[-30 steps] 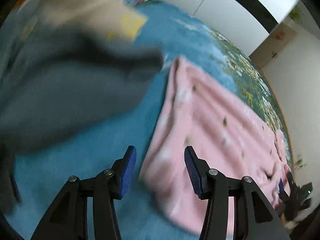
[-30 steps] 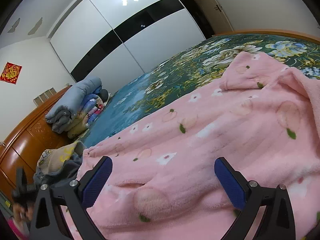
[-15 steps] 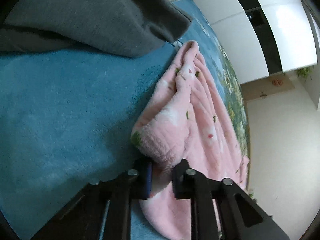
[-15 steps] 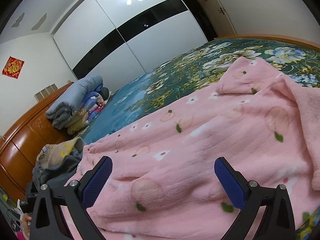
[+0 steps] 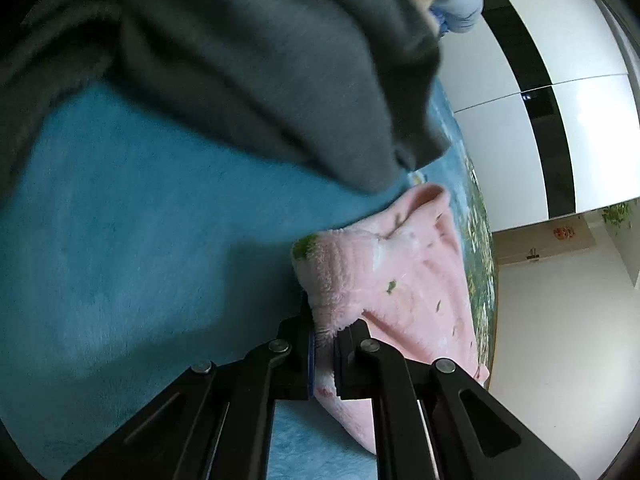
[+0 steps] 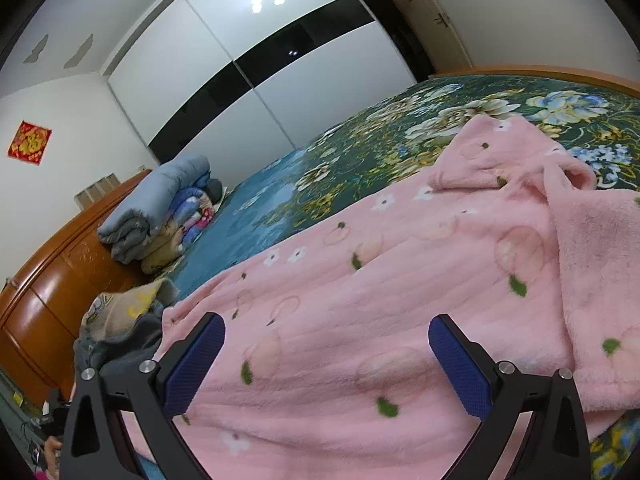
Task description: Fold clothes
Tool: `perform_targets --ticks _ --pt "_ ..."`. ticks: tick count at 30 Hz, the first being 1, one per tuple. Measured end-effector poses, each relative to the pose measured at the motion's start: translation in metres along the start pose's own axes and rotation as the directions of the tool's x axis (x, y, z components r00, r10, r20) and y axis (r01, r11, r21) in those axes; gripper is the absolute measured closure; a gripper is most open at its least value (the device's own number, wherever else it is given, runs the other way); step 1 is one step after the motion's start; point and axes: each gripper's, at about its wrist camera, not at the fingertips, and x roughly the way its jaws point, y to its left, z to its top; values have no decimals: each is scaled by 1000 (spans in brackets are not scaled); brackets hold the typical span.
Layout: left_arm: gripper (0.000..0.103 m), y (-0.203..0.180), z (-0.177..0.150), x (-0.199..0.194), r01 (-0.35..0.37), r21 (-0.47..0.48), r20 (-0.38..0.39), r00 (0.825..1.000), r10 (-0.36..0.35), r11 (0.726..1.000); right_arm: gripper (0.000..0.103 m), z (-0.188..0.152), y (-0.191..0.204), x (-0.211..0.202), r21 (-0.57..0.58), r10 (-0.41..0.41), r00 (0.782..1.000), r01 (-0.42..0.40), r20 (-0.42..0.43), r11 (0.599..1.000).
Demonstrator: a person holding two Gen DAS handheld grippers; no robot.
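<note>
- Lying spread across the bed [image 6: 280, 200], the pink fleece garment [image 6: 400, 280] is giving both tongs open reach for folding.
- Left tongs [image 5: 324, 344] are clenching its corner, likely for lifting over.
- Right tongs [image 6: 326, 360] are hovering released above it.

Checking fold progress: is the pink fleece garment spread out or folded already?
Mostly spread: the pink fleece garment lies open across the bed, one far corner flipped over.
</note>
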Motion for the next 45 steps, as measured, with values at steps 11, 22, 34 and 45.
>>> perform_targets --ticks 11,22,34,45 --pt "96 27 -7 11 6 -46 -53 999 -8 999 0 9 -45 -94 -492 -421 906 380 30 783" --pt "96 22 -15 22 -22 -39 -56 998 20 999 11 -26 -82 -98 -569 -462 880 325 -110 755" --pt "96 19 -20 30 -16 -34 -56 998 14 999 92 8 -104 -94 -499 -472 872 353 -131 791" --pt "96 21 -11 7 18 -31 -20 1000 -18 999 95 128 -144 -193 -108 -367 929 370 51 923"
